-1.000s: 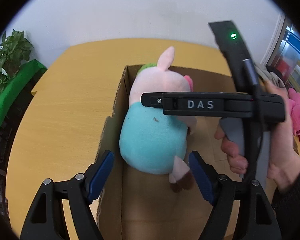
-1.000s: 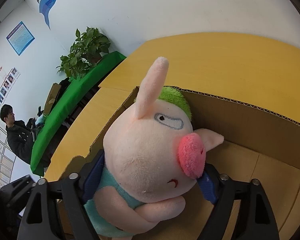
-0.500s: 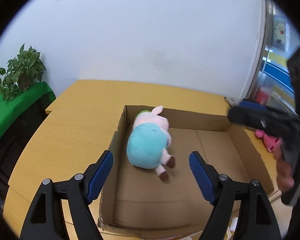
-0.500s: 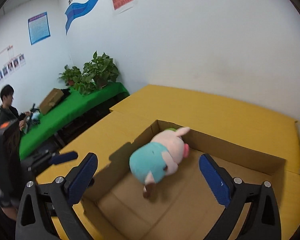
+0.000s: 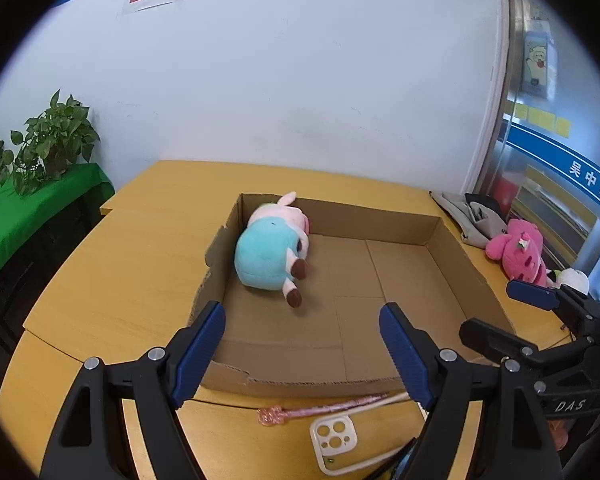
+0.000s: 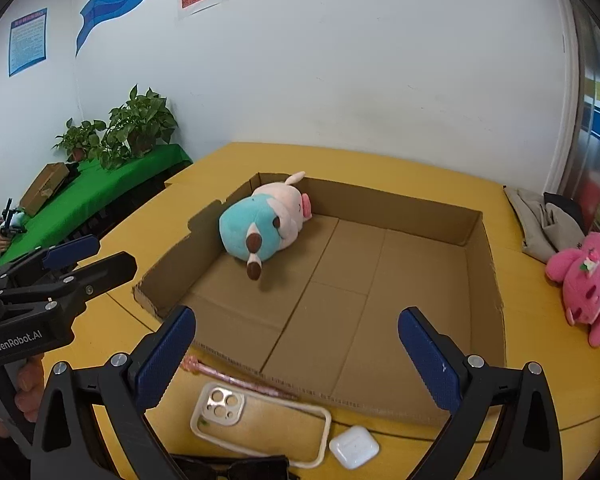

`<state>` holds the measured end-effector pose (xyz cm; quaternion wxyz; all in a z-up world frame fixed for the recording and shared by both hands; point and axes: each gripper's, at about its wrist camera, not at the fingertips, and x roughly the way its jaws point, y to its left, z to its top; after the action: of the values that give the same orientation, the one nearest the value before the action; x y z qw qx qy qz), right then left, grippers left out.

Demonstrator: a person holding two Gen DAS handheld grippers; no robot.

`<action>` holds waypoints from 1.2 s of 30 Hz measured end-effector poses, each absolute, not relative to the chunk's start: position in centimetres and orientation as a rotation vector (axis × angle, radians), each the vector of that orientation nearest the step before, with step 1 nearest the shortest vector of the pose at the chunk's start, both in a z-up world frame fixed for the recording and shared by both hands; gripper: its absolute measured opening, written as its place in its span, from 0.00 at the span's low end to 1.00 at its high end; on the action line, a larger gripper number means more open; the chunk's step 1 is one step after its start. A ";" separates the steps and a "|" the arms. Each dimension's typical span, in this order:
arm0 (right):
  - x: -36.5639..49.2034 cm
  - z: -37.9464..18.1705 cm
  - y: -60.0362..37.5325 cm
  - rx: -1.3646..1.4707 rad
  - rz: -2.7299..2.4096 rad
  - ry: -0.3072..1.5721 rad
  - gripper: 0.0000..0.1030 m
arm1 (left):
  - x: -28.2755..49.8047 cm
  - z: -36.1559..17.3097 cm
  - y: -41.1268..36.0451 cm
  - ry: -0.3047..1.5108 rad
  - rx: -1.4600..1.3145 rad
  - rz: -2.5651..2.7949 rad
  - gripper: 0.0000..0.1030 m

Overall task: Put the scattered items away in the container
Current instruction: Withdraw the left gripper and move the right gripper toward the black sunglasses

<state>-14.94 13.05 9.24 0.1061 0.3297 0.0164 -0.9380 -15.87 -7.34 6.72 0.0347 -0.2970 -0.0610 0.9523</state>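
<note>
An open cardboard box [image 5: 456, 256] [image 6: 484, 248] sits on the yellow table. A pig plush in a teal shirt [image 5: 270, 250] [image 6: 262, 226] lies in its far left corner. My left gripper [image 5: 302, 350] is open and empty above the box's near edge. My right gripper [image 6: 296, 354] is open and empty, also above the near edge. On the table in front of the box lie a clear phone case [image 5: 340, 446] [image 6: 256, 420], a pink wand [image 5: 316, 410] [image 6: 232, 378] and a white earbud case [image 6: 354, 446].
A pink plush [image 5: 518, 250] [image 6: 586, 280] and grey cloth [image 5: 466, 216] [image 6: 546, 220] lie on the table right of the box. Dark sunglasses [image 6: 236, 468] lie at the near edge. A green table with potted plants [image 6: 136, 130] stands far left.
My right gripper let go of the pig plush in the box. Both grippers pulled back and up to the box's near edge.
</note>
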 end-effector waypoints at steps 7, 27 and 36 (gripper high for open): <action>-12.8 8.3 14.3 1.003 -2.786 -0.006 1.00 | -15.7 6.2 -5.0 -0.143 -0.897 2.883 0.77; -9.5 7.5 14.9 0.992 -2.808 -0.003 1.00 | -12.8 5.2 -3.0 -0.114 -0.915 2.849 0.77; -8.9 7.1 14.7 0.985 -2.802 -0.002 1.00 | -11.7 5.1 -3.4 -0.126 -0.925 2.854 0.77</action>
<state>-8.94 14.71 7.14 0.0855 0.3305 -0.0007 -0.9399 -11.71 -3.42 5.13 0.0693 -0.3072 -0.0418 0.9482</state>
